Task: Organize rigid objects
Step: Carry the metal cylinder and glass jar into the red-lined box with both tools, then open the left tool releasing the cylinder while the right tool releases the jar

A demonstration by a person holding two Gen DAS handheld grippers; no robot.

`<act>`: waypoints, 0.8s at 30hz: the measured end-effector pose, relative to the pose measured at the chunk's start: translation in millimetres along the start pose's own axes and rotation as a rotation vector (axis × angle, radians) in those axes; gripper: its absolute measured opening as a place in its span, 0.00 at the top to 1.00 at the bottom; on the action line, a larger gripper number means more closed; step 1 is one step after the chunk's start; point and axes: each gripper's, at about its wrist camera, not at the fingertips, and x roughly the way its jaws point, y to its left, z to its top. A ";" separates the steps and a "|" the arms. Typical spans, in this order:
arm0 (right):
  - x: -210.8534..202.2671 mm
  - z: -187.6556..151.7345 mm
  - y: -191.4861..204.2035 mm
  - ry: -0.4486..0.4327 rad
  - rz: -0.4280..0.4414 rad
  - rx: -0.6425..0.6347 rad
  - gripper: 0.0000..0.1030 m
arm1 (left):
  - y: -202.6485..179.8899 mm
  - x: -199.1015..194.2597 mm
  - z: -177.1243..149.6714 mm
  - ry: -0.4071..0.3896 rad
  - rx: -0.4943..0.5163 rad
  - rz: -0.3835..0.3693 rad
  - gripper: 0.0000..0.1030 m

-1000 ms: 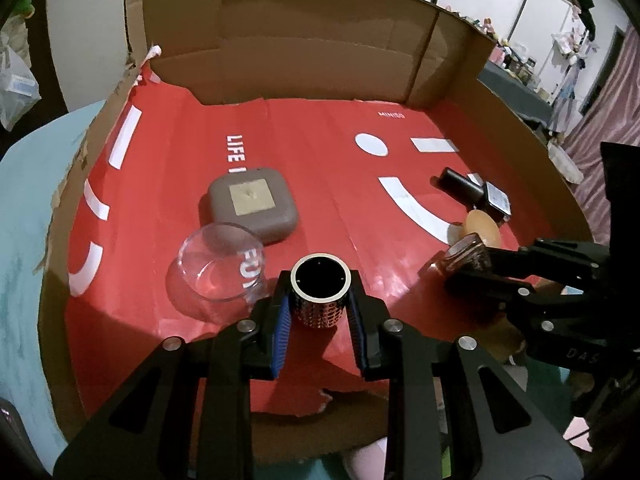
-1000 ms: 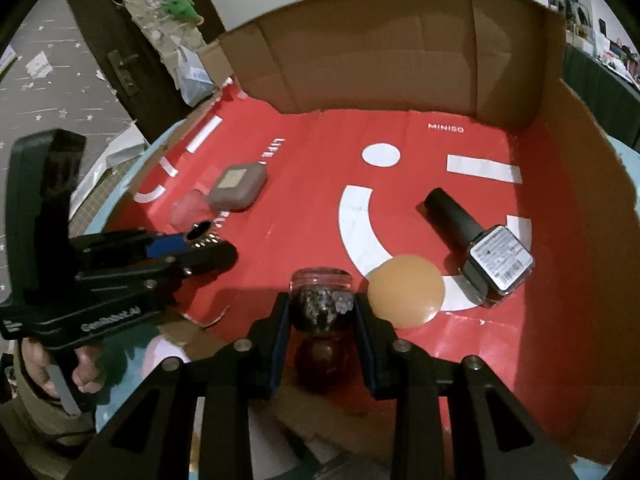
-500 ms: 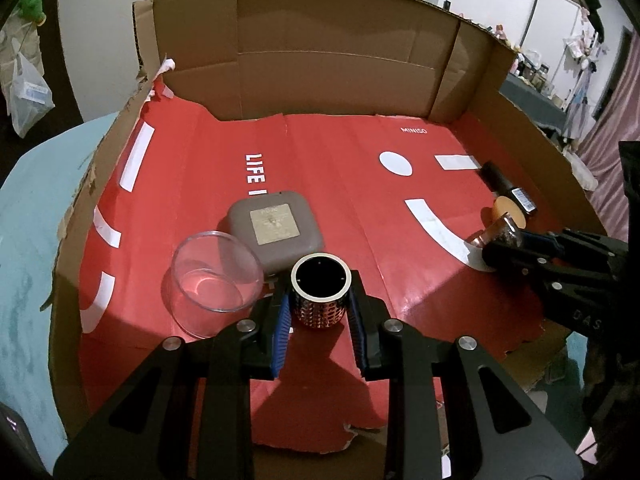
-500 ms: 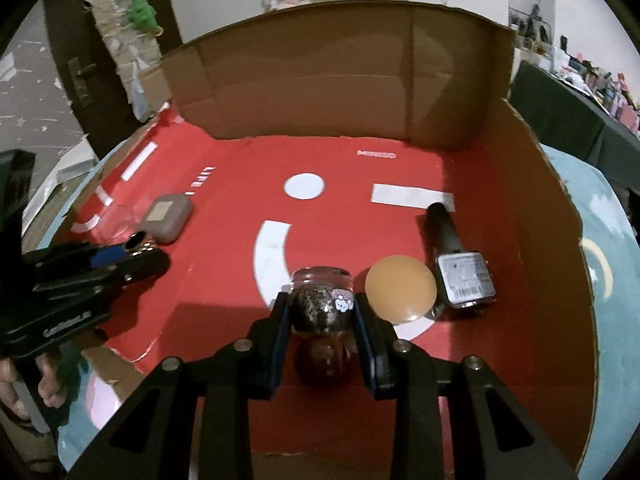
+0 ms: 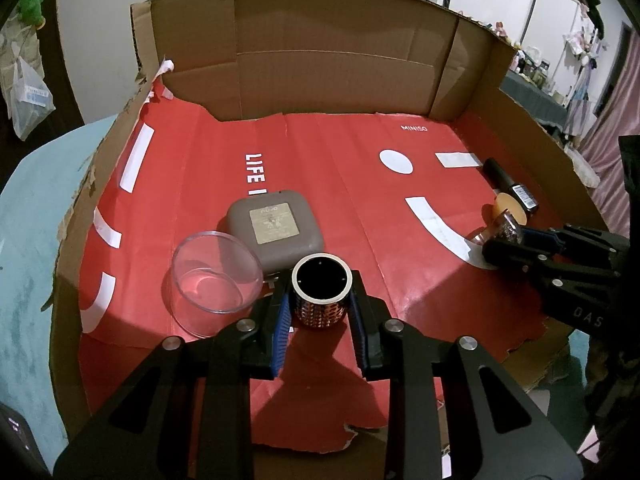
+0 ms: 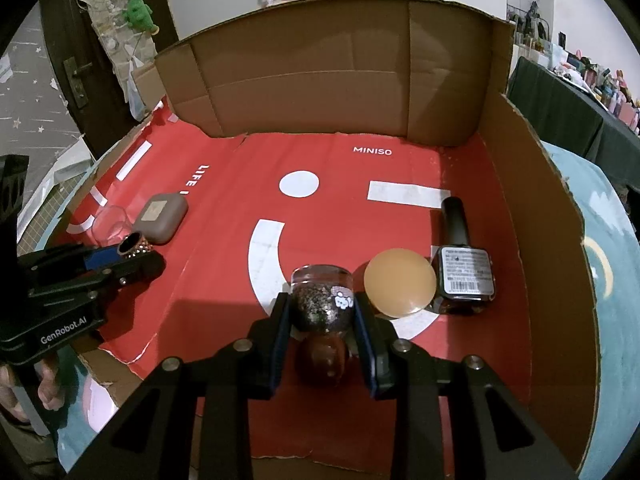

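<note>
I have the left tongs (image 5: 320,312) clamped on a small studded cup (image 5: 321,298), copper-coloured with a black mouth, sitting low in the centre of the left view. The right tongs (image 6: 322,312) are clamped on a small glitter jar (image 6: 322,298) with a rounded brown base, low centre in the right view. Both things are over the red sheet (image 5: 340,184) that lines the open cardboard box (image 5: 332,60).

My guess is that I am placing each one next to its neighbours. For the cup, I want to lower it straight down, upright, and let go only once the base is on the sheet. The clear plastic cup (image 5: 214,274) is just left of it in the frame, and the grey square case (image 5: 276,230) sits just above. The clear cup looks light, so a nudge from the left finger would likely send it sliding.

For the jar, the orange disc (image 6: 400,282) lies just to its right in the frame and the black bottle (image 6: 464,260) lies on its side beyond that, by the box's right wall. I would set the jar down without sliding it right.

The open room is the middle of the sheet, between the two groups. The far and side walls stand tall; the near edge is low and the sheet there is torn and ragged, so I should lift clear of it when backing out. The box rests on a light blue worktop (image 5: 28,216).
</note>
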 end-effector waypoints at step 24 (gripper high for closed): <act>-7.8 0.1 3.3 -0.016 0.005 -0.008 0.54 | -3.9 -11.6 1.2 -0.009 0.020 0.001 0.72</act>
